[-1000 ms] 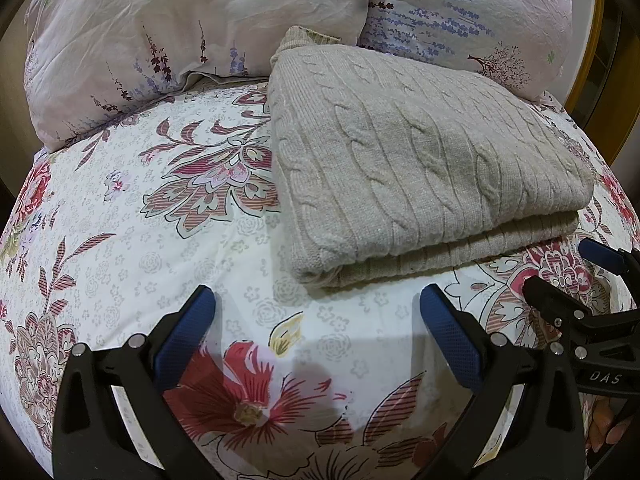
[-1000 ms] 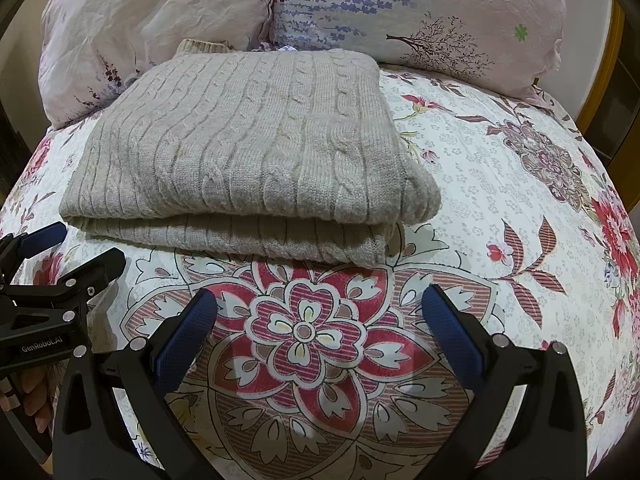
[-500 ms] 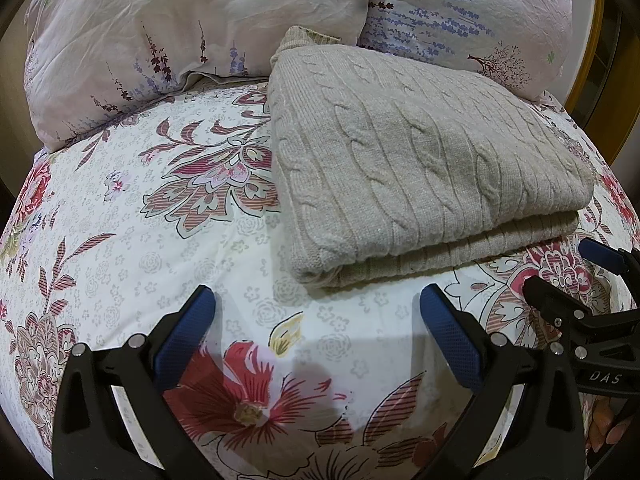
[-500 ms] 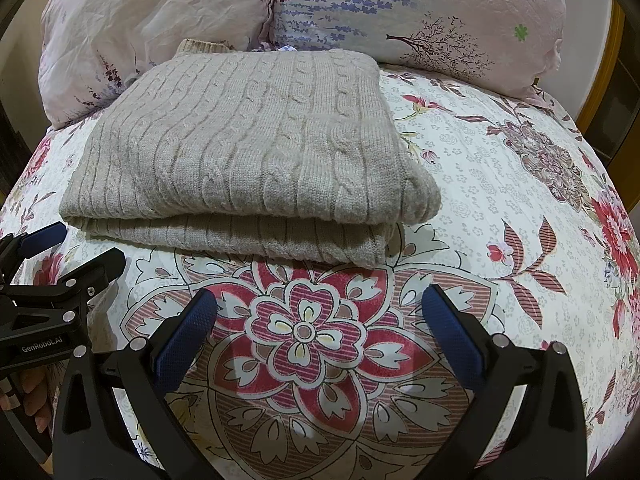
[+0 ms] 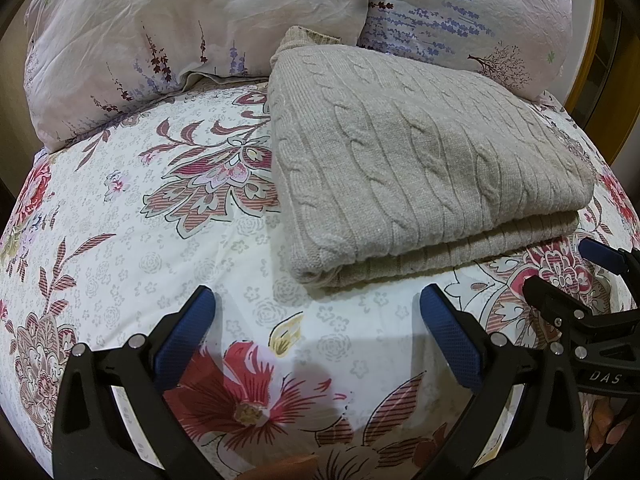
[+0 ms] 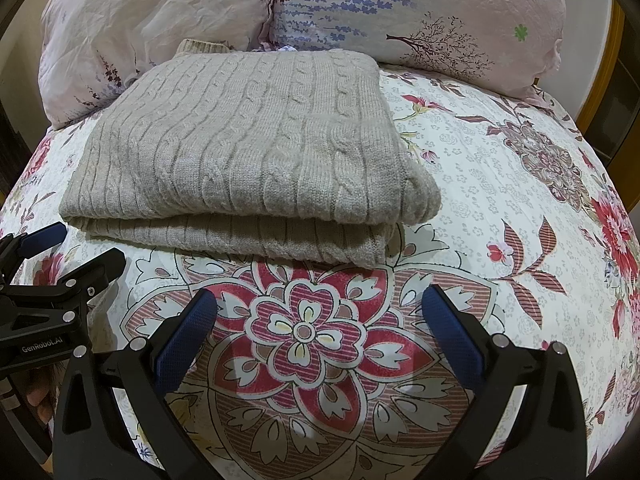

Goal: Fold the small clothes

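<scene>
Beige cable-knit wool is seen in a sweater folded into a thick rectangular stack on a floral bedspread. Raised cable ribs run along the top layer, and a plainer ribbed layer shows beneath it at the near fold. The edges are fairly square; the near right corner is rounded and bulges slightly over the lower layer in the right wrist view. A ribbed cuff or collar edge protrudes at the far end, against two pale pillows.

How many layers make up the stack cannot be told; only two are visible at the near edge. The far side of the sweater is partly hidden by its own height. The bed's margins are bent and cut off by the fisheye rim. Fingers are glimpsed, dim and partly cropped, behind each tool at the frame edge.

The left gripper is held with its blue pads spread wide, nothing between them, just short of the sweater's near left corner, not touching it. The right gripper is likewise spread wide and empty, over a red flower motif, near the sweater's near edge toward its right corner. Each gripper is seen in the other's view: the right one at the right margin, the left one at the left margin, both beside the sweater's near edge.
</scene>
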### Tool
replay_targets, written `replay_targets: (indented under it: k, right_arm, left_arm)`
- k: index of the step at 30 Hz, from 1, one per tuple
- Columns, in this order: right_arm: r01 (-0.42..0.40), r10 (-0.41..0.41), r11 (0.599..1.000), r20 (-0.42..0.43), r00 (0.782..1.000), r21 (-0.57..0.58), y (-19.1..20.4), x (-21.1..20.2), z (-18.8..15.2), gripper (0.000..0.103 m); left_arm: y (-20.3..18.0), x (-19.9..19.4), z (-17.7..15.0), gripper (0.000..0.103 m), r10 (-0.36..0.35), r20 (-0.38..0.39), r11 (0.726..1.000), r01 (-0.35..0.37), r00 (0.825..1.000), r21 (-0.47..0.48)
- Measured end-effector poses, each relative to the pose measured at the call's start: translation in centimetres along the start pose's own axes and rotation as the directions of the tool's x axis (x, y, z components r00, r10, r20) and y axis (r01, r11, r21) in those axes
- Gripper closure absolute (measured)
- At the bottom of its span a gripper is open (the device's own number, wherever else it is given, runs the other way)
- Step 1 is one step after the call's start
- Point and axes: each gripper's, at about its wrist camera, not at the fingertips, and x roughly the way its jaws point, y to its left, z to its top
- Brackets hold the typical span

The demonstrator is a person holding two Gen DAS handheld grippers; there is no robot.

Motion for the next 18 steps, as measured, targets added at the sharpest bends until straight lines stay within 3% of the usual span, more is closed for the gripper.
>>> replay_targets:
  k: [18]
  right_arm:
    - [0.000, 0.000, 1.000, 0.000, 1.000, 0.001, 0.00, 0.03, 0.04, 0.001]
  left_arm:
    - [0.00, -0.01, -0.02, 0.002, 0.000, 0.000, 1.000, 0.000, 1.000, 0.000]
